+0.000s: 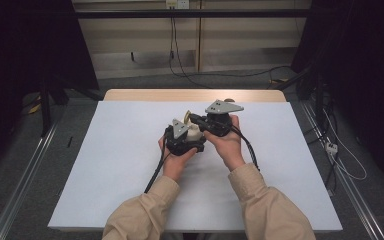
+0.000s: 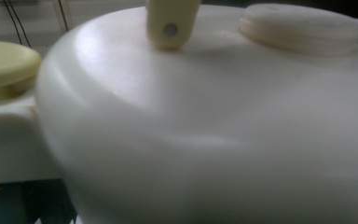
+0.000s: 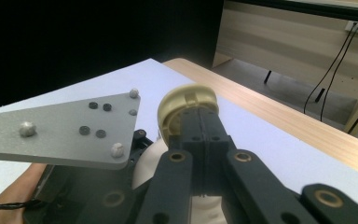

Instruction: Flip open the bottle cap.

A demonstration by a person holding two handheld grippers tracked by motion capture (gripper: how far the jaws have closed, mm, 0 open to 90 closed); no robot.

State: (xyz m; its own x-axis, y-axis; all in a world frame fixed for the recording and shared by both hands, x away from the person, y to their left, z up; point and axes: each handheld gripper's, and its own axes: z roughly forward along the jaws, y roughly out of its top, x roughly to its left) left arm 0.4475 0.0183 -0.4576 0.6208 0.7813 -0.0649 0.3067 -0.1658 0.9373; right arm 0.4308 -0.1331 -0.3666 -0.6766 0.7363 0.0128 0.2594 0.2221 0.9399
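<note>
Two grippers meet mid-frame: the left gripper braces a cream plastic container, grip unclear, while the right gripper pinches its yellowish round cap, probably for twisting.

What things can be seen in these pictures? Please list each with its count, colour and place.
container: 1, cream-white, table centre, between the grippers
lid: 1, pale yellow, round, ahead of the right gripper's fingers
sheet: 1, white, covering the table
table: 1, wooden, far edge exposed
cables: several, dark, floor beyond the table
left gripper: 1, black, beside the container
right gripper: 1, black, fingers together at the lid
sleeves: 2, beige, bottom edge
</note>
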